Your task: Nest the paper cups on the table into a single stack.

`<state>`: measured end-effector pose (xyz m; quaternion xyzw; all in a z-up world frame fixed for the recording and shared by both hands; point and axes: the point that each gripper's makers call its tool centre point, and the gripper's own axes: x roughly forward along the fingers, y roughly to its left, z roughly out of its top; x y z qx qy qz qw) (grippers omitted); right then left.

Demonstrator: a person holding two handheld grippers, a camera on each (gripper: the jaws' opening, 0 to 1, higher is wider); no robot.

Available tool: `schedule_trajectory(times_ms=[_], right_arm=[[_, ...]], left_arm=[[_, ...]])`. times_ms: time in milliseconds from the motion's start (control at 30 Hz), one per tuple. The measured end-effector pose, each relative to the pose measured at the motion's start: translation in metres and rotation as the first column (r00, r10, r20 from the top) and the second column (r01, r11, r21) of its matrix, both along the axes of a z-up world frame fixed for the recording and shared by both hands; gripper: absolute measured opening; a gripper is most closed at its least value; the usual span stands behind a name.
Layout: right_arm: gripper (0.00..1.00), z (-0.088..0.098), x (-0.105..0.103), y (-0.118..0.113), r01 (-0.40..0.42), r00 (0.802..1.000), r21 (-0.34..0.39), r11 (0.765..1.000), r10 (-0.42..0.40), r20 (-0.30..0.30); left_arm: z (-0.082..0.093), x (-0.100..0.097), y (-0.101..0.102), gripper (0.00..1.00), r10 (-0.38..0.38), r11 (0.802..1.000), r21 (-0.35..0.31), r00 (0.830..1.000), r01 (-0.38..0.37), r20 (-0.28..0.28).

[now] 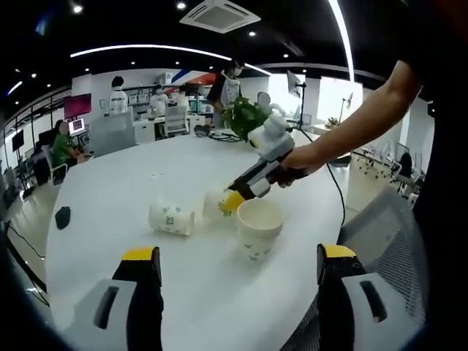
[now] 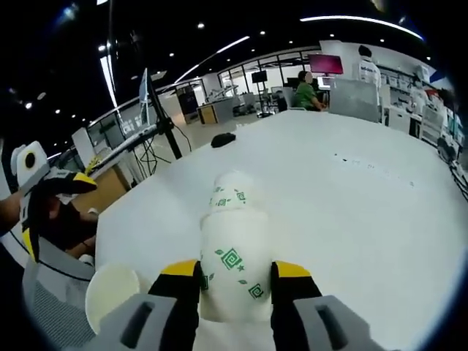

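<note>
Fingers of the right gripper (image 2: 235, 281) are clenched around a lying paper cup (image 2: 232, 281) at the bottom centre of the right gripper view, yellow tips pressed to its sides, and a second lying cup (image 2: 232, 191) sits just past it, its base toward the camera, apparently touching or already partly nested. In the left gripper view the same right gripper (image 1: 232, 201) reaches in from the right, held by a hand (image 1: 296, 162), its tips at a cup lying on the white counter (image 1: 110, 190) near frame centre. An upright cup (image 1: 258, 228) stands just beside it at centre right, mouth open upward, and a third lying cup (image 1: 170, 218) rests at centre left. The left gripper (image 1: 238, 267) hangs back at the bottom of its own view, fingers released and wide apart, holding nothing. The step in hand looks like gathering a lying cup for nesting; I judge the task early, since the upright cup and the one at centre left lie apart. The next move likely calls for lifting the gripped cup, turning it base down and sinking it into the upright cup's mouth, perhaps with the left fingers steadying that cup. The counter's rounded edge runs close beneath the upright cup at lower right, so a nudge could tip it off; open room lies toward the upper left of the left gripper view, apart from a small dark object (image 1: 63, 216) at the left edge.
</note>
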<state>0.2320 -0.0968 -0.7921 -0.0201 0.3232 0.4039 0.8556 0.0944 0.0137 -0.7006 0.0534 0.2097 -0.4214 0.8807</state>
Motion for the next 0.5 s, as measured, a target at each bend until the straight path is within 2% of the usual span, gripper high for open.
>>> schedule_trajectory(times_ms=[367,400,500], right_arm=[[0.36,0.03,-0.012,-0.007,-0.002,0.997,0.029,1.0,0.0,0.072],[0.36,0.037,-0.019,-0.006,-0.003,0.997,0.04,0.999,0.0,0.079],[0.36,0.045,-0.025,-0.005,-0.007,0.996,0.054,0.999,0.002,0.094]], left_arm=[[0.009,-0.001,-0.003,0.8,-0.015,1.0,-0.01,1.0,0.015,0.007],[0.01,-0.001,-0.005,0.78,-0.024,1.0,-0.01,1.0,0.024,0.004],[0.011,-0.001,-0.007,0.75,-0.04,0.999,-0.006,0.999,0.04,0.002]])
